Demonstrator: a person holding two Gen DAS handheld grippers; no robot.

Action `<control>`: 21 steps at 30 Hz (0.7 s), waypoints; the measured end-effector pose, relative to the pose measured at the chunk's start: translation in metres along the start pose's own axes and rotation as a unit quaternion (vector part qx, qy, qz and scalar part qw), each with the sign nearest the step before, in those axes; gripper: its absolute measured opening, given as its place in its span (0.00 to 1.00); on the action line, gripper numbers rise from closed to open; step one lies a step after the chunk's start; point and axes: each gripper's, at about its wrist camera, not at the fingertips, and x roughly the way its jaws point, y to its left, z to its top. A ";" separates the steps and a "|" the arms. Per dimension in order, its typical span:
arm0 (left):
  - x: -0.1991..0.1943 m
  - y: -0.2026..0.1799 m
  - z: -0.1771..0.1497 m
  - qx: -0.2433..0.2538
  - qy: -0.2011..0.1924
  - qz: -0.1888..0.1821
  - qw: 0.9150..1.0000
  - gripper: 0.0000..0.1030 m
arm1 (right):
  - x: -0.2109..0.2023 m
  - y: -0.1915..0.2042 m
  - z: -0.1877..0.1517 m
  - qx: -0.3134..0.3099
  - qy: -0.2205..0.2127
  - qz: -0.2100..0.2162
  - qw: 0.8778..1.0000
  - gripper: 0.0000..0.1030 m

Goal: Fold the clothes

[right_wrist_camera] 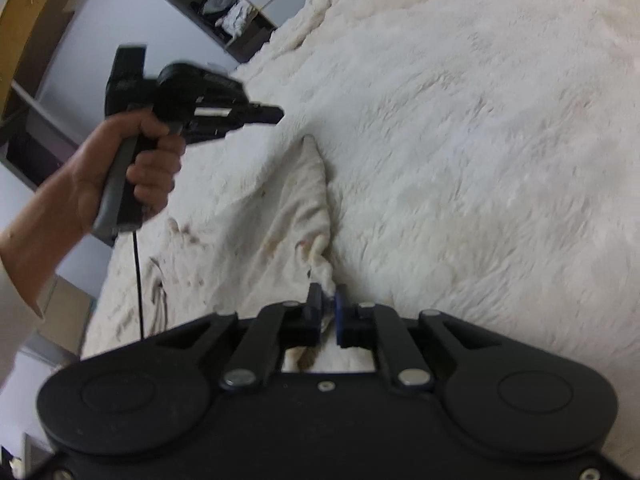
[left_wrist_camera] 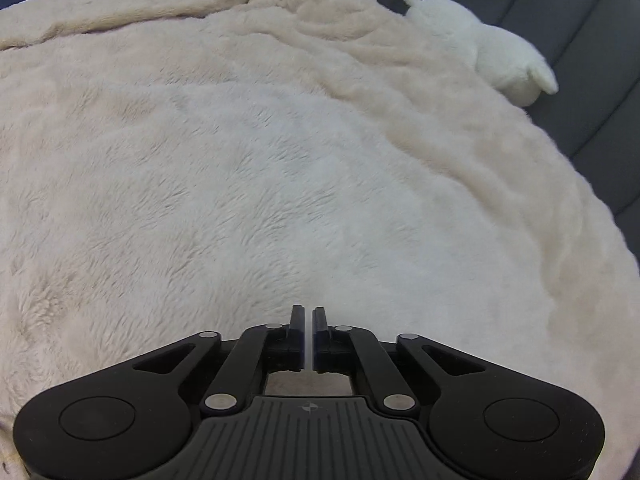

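Cloth [right_wrist_camera: 296,208]: we see a thin, stained cream piece lying on the fluffy blanket [right_wrist_camera: 460,128], one edge bunched into a ridge that runs down to our right gripper.
Right gripper [right_wrist_camera: 328,308]: its fingers are nearly together and pinch the bunched edge of the cloth, which shows between the blue pads.
Left gripper [left_wrist_camera: 308,320]: from its own camera we see the fingers a narrow slit apart with nothing between them, above bare blanket.
Left hand [right_wrist_camera: 132,168]: in the right camera it grips the left gripper's handle [right_wrist_camera: 116,184], tip pointing at the blanket just past the cloth's far corner.
Blanket: it covers the bed in both views.
Soft toy [left_wrist_camera: 492,44]: white, at the blanket's far right edge against a grey padded surface [left_wrist_camera: 580,40].
Shelves [right_wrist_camera: 224,4]: behind, holding folded items.
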 end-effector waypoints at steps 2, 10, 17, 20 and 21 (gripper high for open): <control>-0.012 0.000 -0.009 0.028 0.009 -0.009 1.000 0.43 | -0.006 -0.005 0.003 0.011 -0.020 -0.021 1.000 0.16; 0.010 -0.003 -0.038 0.111 0.051 -0.025 0.992 0.59 | 0.013 -0.004 -0.001 0.021 0.010 -0.012 1.000 0.33; 0.040 -0.036 -0.037 0.146 0.023 0.016 0.989 0.00 | 0.014 0.004 -0.006 -0.012 0.023 -0.017 1.000 0.03; 0.039 -0.022 -0.021 0.104 -0.019 0.050 0.993 0.00 | 0.008 0.004 -0.008 -0.031 0.030 -0.017 0.999 0.01; 0.033 -0.013 -0.015 0.076 -0.044 0.062 0.994 0.00 | 0.005 0.005 -0.009 -0.035 0.032 -0.019 0.999 0.01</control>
